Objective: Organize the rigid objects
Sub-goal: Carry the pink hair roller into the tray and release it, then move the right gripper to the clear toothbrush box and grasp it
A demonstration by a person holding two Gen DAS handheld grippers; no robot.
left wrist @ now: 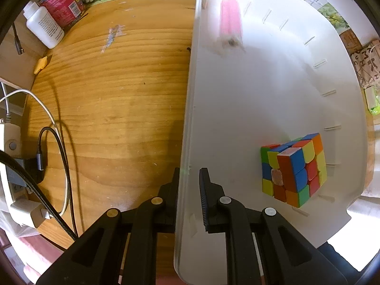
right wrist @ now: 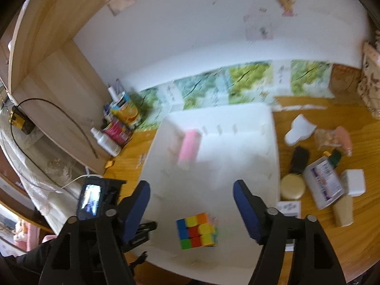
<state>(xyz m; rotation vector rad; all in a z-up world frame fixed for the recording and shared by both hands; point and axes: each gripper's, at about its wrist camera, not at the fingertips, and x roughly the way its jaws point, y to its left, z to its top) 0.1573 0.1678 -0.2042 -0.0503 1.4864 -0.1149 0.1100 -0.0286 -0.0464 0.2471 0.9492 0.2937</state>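
So on the far left of the wooden desk [left wrist: 114, 99] there's a white bottle [left wrist: 45, 27] and a red can [left wrist: 63, 3] shoved into the corner, plus a couple of cables. The left gripper [left wrist: 188, 173] straddles the left wall of the white bin [left wrist: 190, 123], one finger outside and one inside; the inner finger seems to stand a bit off the wall, so I honestly can't tell if it's pinching.

Inside the bin: a pink cylinder-ish thing [left wrist: 230, 22] near the far end, blurry, and a scrambled Rubik's cube [left wrist: 294, 168] at the near right, sitting on the bin floor close to the right wall. One of its stickers looks worn off.

The right gripper [right wrist: 192, 204] hovers above the bin with fingers spread wide, holding nothing. Right of the bin sit a gold lid [right wrist: 292, 186], a flat bottle [right wrist: 324, 185] and a small white box [right wrist: 355, 181].
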